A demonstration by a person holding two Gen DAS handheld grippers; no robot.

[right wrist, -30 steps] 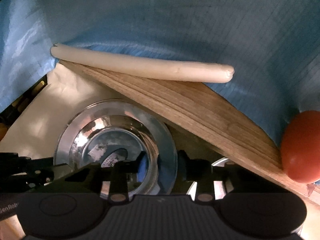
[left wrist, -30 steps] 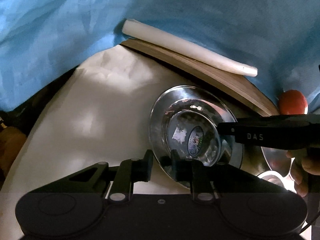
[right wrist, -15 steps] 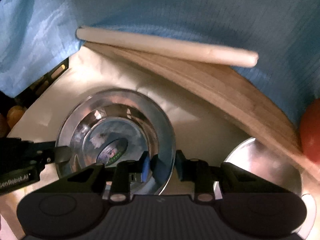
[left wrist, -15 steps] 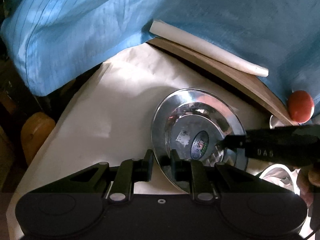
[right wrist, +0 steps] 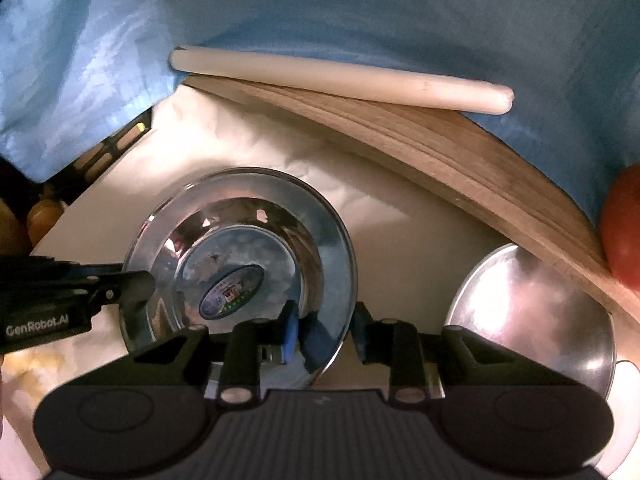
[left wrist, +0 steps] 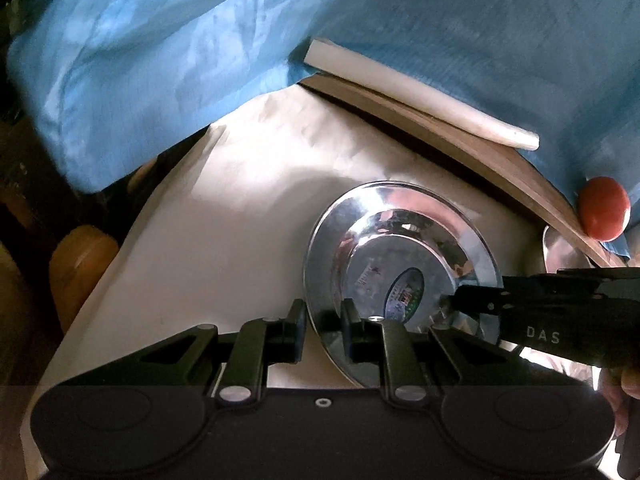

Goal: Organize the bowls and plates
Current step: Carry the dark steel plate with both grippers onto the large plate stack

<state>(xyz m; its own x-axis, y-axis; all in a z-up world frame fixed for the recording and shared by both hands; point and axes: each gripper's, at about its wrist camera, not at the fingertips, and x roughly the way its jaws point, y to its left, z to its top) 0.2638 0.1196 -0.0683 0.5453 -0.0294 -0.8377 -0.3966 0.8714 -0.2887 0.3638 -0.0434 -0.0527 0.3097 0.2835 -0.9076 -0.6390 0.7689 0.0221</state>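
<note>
A shiny steel bowl with a sticker inside is held between both grippers above white paper; it also shows in the right wrist view. My left gripper is shut on the bowl's near-left rim. My right gripper is shut on the bowl's right rim, and it shows from the side in the left wrist view. A second steel plate lies to the right, partly hidden behind my right gripper.
A wooden board with a white roll on it runs behind the bowl, under blue cloth. A red ball sits at the board's right end. White paper covers the table; brown bottles stand at the left edge.
Both grippers have pulled back and up with the bowl, so more of the paper, blue cloth and the second plate shows. Both grips stay shut on the rim.
</note>
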